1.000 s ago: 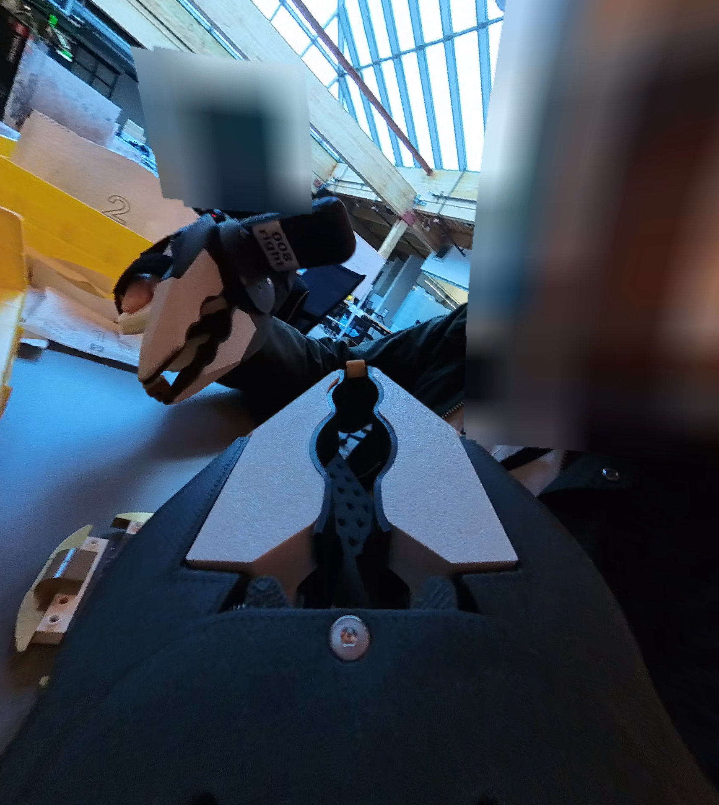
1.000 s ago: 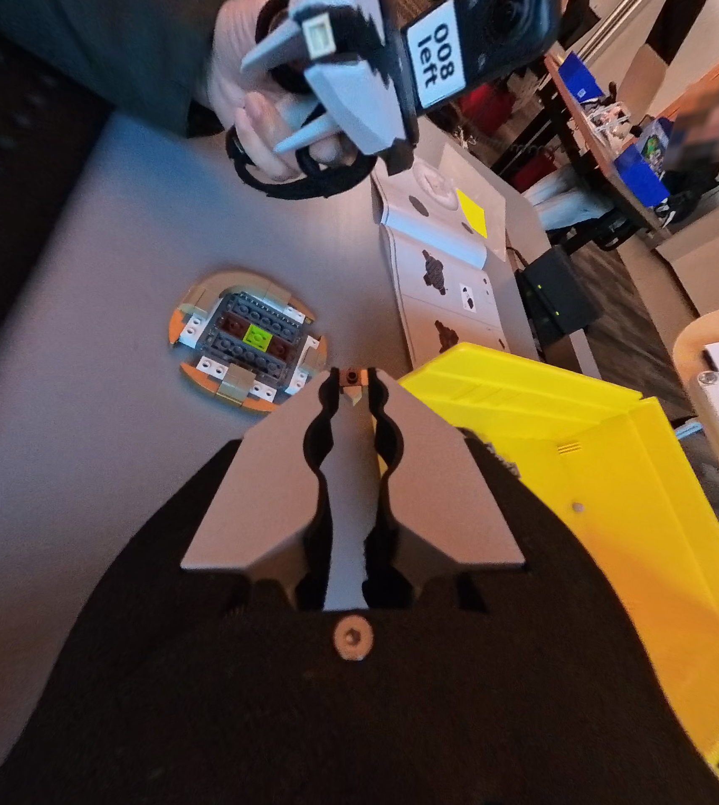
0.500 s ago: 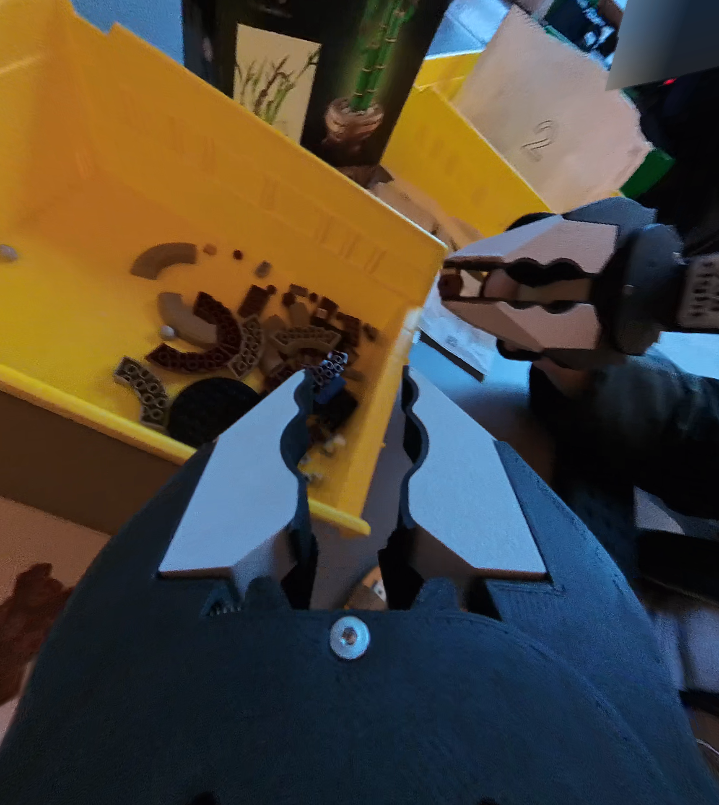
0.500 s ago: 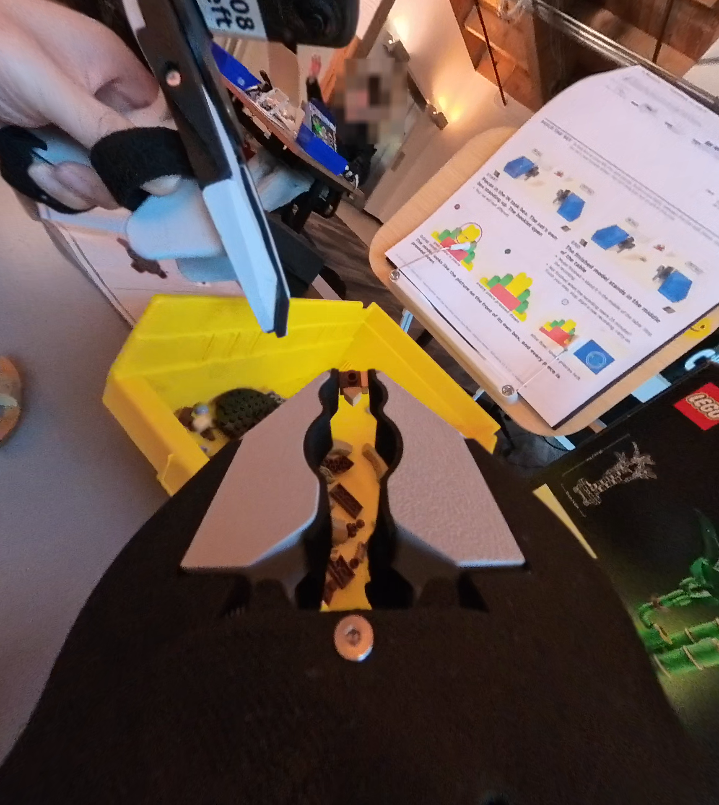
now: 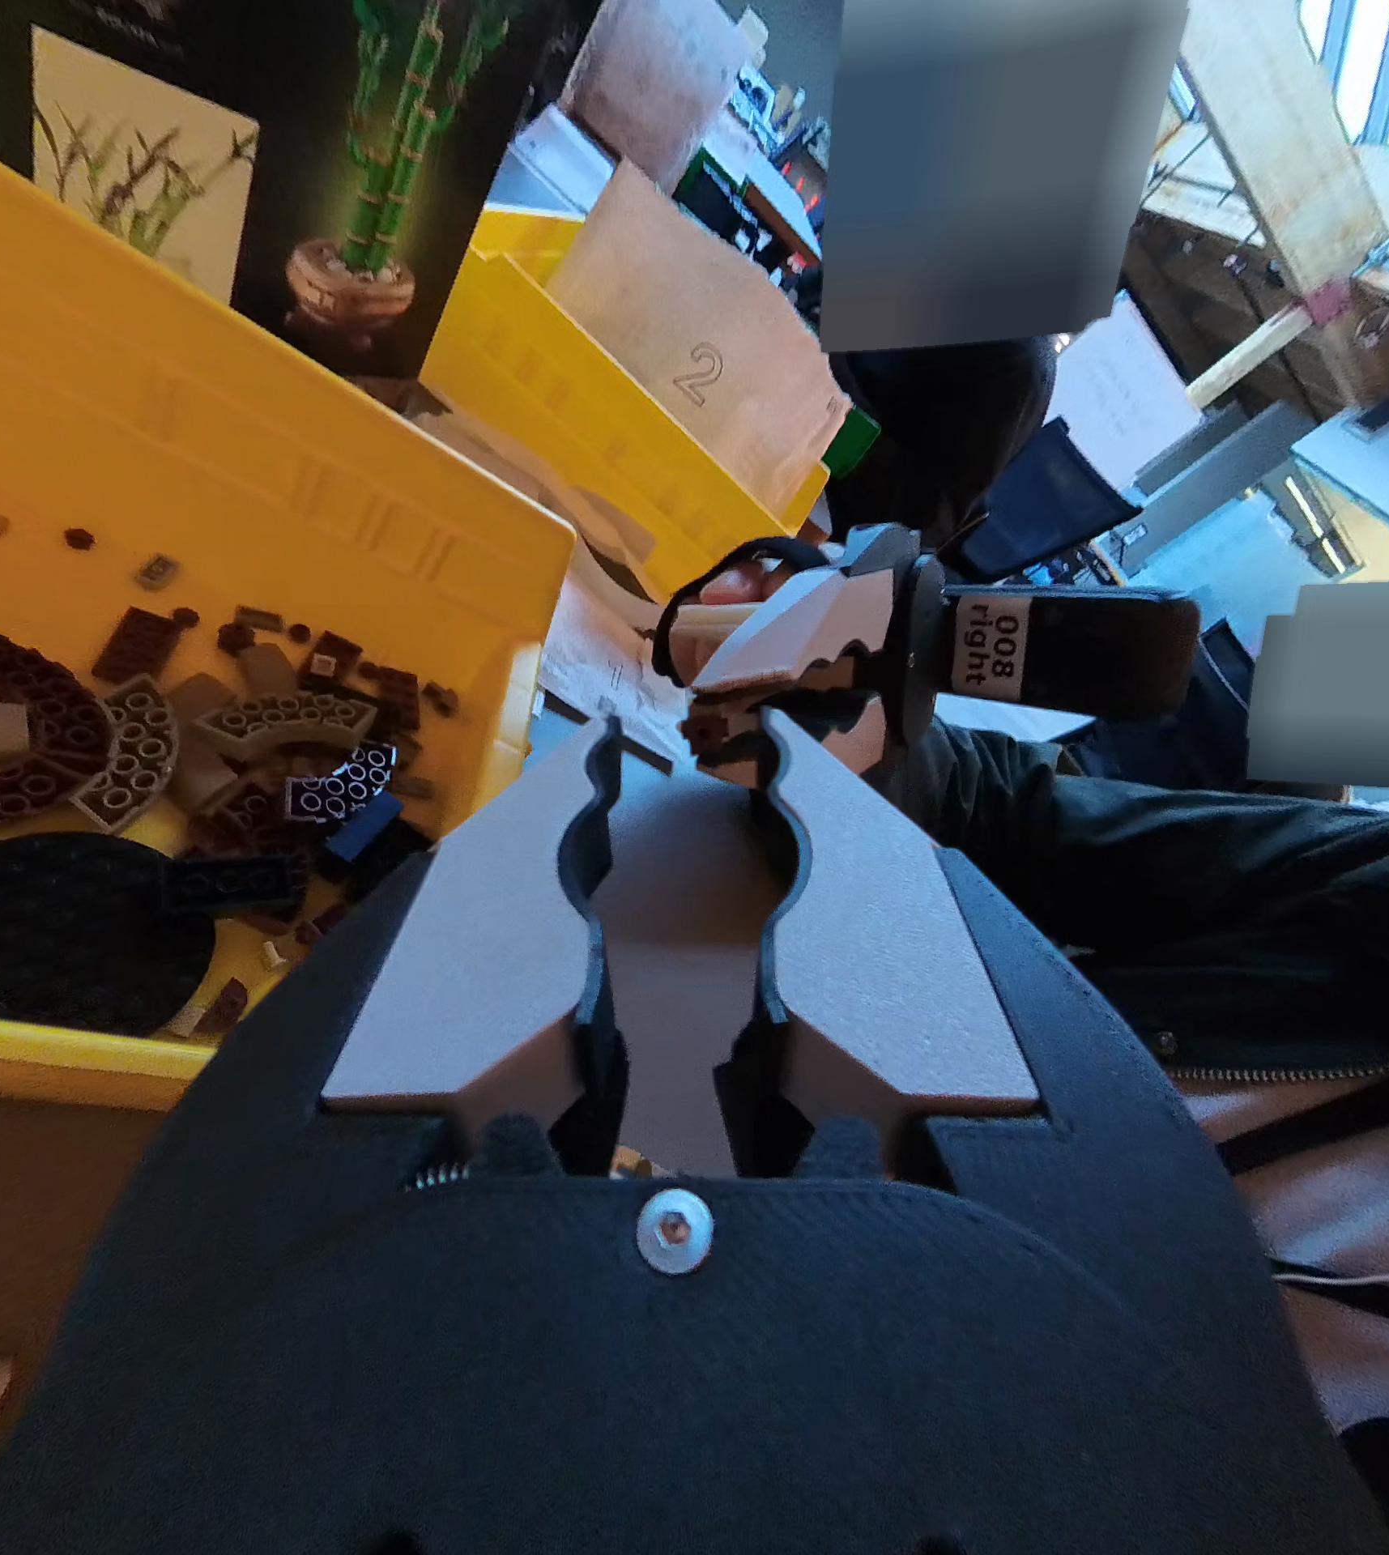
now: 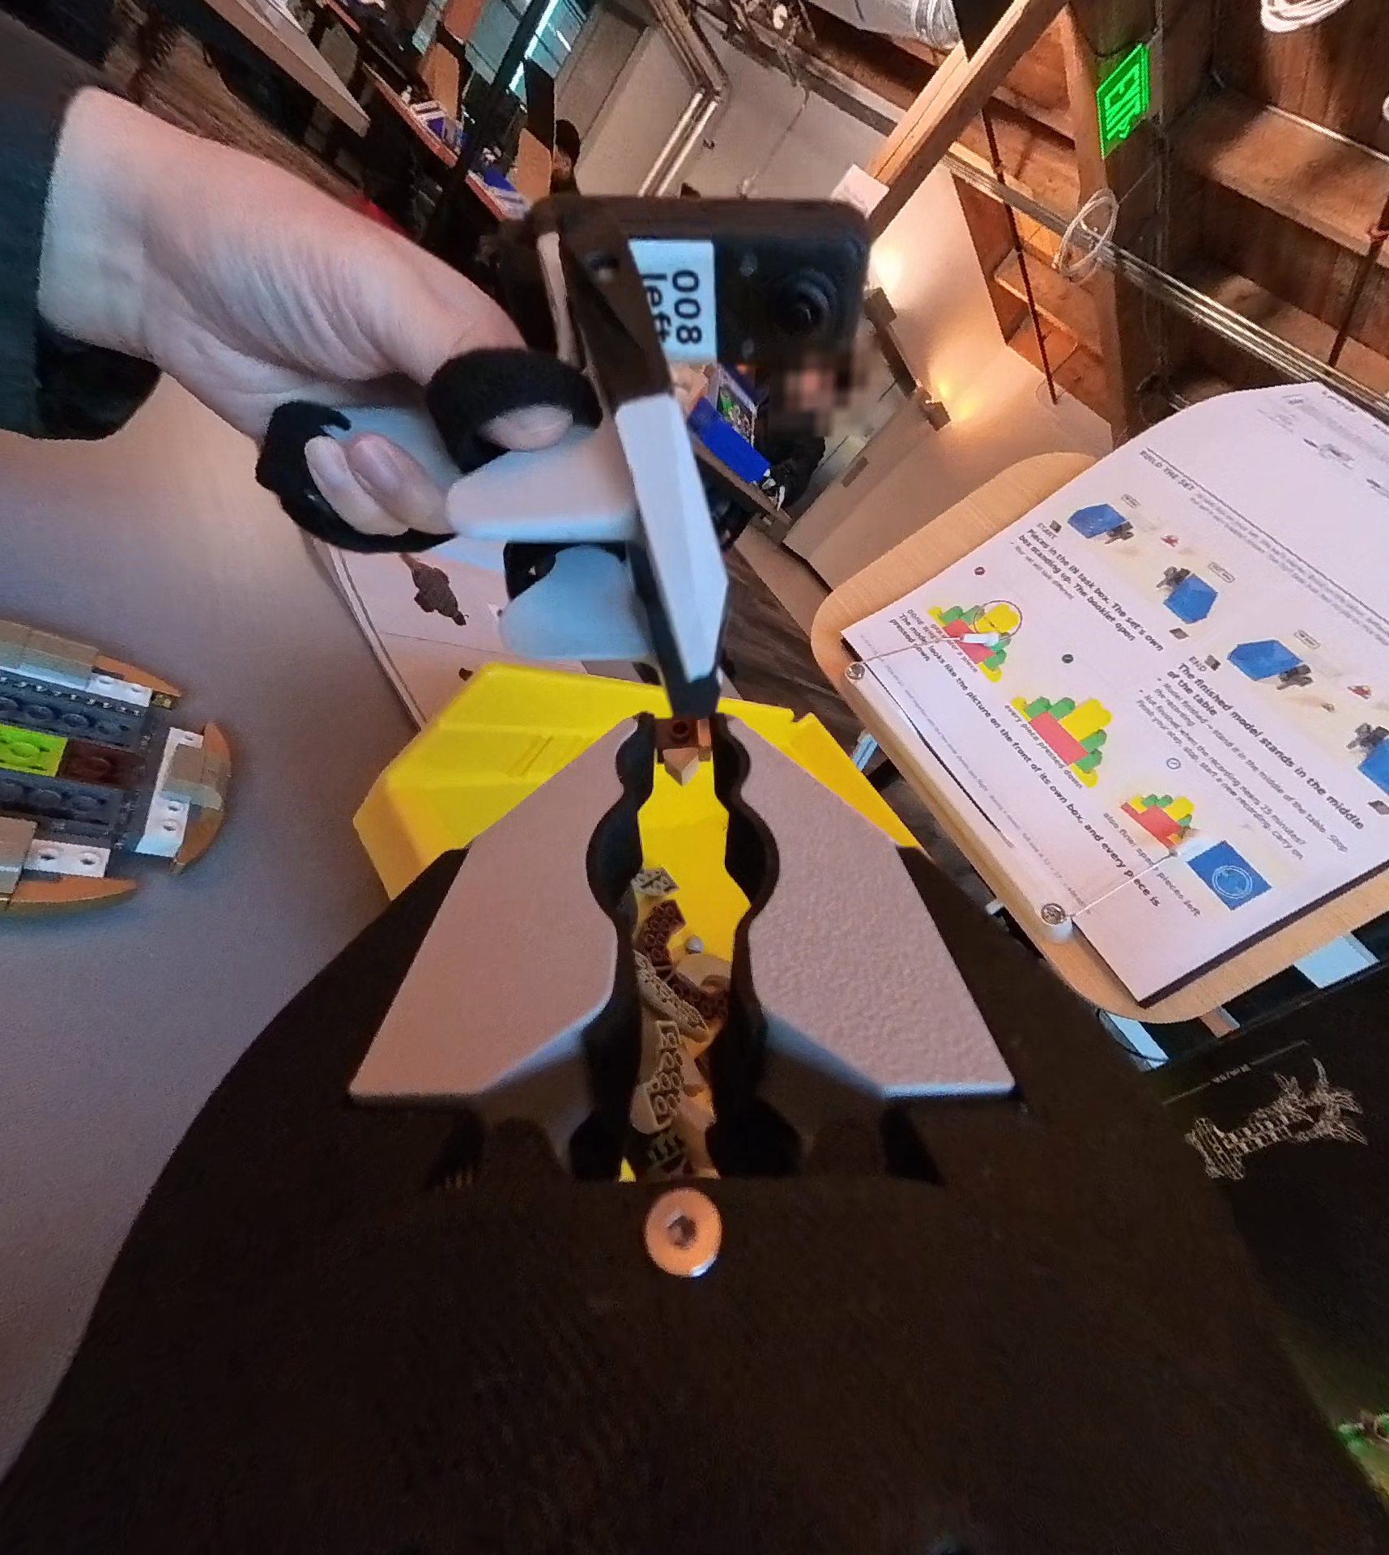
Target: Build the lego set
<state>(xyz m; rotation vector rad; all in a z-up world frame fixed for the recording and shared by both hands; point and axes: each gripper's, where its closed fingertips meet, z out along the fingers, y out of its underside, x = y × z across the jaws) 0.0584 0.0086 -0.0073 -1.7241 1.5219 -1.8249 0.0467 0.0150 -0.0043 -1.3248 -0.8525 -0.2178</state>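
While the right tongs [image 6: 684, 745] pinch a small brown-and-tan piece [image 6: 681, 742] above the yellow bin [image 6: 522, 740], the left tongs [image 5: 686, 740] gape empty; light, rigid, slippery, best gripped across flat sides.

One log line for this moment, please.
left hand-held gripper open | right hand-held gripper shut on brown piece | over bin

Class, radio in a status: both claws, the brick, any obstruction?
Left claw open, empty. Right claw shut on small brown brick, above yellow bin. Claw tips close together; nothing else obstructing.
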